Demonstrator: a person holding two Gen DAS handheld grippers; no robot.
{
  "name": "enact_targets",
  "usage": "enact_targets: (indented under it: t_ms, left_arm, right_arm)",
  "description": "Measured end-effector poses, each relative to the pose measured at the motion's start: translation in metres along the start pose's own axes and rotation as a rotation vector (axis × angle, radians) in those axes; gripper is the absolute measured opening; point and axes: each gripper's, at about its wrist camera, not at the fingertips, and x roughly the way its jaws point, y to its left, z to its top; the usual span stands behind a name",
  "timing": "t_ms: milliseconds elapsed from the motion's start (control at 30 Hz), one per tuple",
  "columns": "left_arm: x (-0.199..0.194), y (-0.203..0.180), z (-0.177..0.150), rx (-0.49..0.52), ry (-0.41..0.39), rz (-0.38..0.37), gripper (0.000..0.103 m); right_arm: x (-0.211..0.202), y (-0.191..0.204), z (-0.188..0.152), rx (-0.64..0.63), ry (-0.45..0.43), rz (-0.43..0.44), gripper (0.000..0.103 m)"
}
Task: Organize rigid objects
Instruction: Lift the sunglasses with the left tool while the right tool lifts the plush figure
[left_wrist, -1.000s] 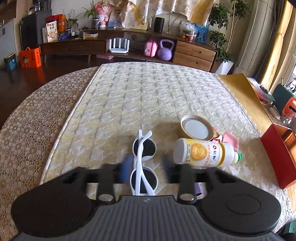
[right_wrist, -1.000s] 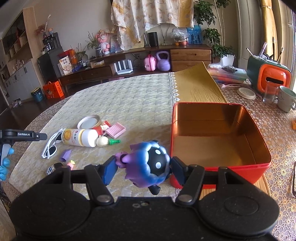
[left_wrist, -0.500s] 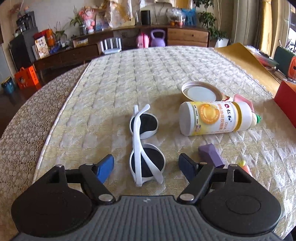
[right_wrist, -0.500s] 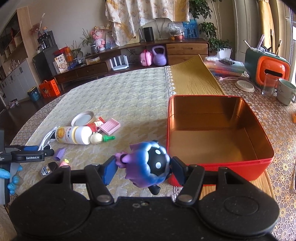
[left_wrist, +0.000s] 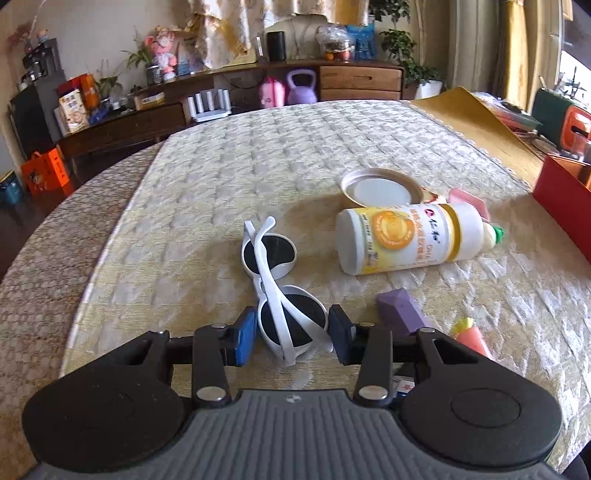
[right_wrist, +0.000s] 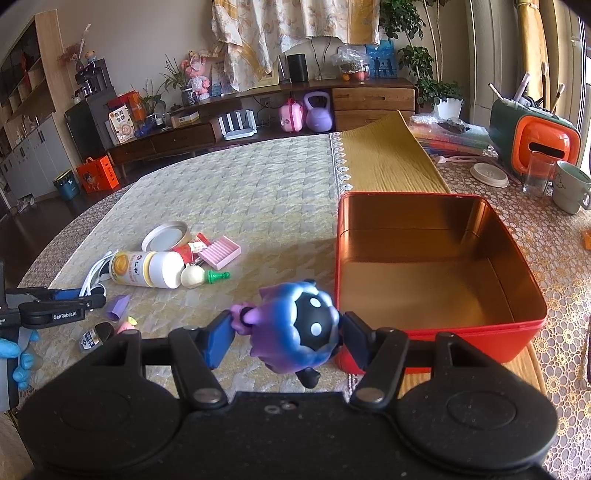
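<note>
left gripper (left_wrist: 291, 338) closed onto sunglasses (left_wrist: 280, 288); right gripper (right_wrist: 288, 338) grips toy (right_wrist: 295, 328), only right view shows.

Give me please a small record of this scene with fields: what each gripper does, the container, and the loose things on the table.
left gripper: fingers on either side of the near lens of the white sunglasses, which lie on the cloth
right gripper: shut on the blue-purple toy figure, just beside the tin
container: red tin, open, nothing seen inside
loose things: bottle on its side, round lid, pink comb-like piece, purple block
</note>
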Motion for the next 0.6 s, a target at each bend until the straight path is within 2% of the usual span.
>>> enact_targets:
  t_ms: [100,300,433,600]
  left_arm:
    - [-0.007,0.006,0.005,-0.038,-0.009,-0.01,0.041]
    - [-0.032,0.003,0.023,-0.044,-0.074,0.002,0.041]
    - [-0.056,-0.008,0.041,-0.039,-0.118,-0.039,0.041]
    - [-0.079,-0.045,0.064,0.022,-0.159,-0.113,0.041]
  right_arm:
    - [-0.004,-0.003,0.0,0.002,-0.012,-0.004,0.063]
    - [-0.012,-0.012,0.0,0.013,-0.04,-0.009,0.063]
    - [-0.022,-0.022,0.003,0.009,-0.067,-0.022,0.062]
    - [-0.031,-0.043,0.01,0.003,-0.082,-0.06,0.063]
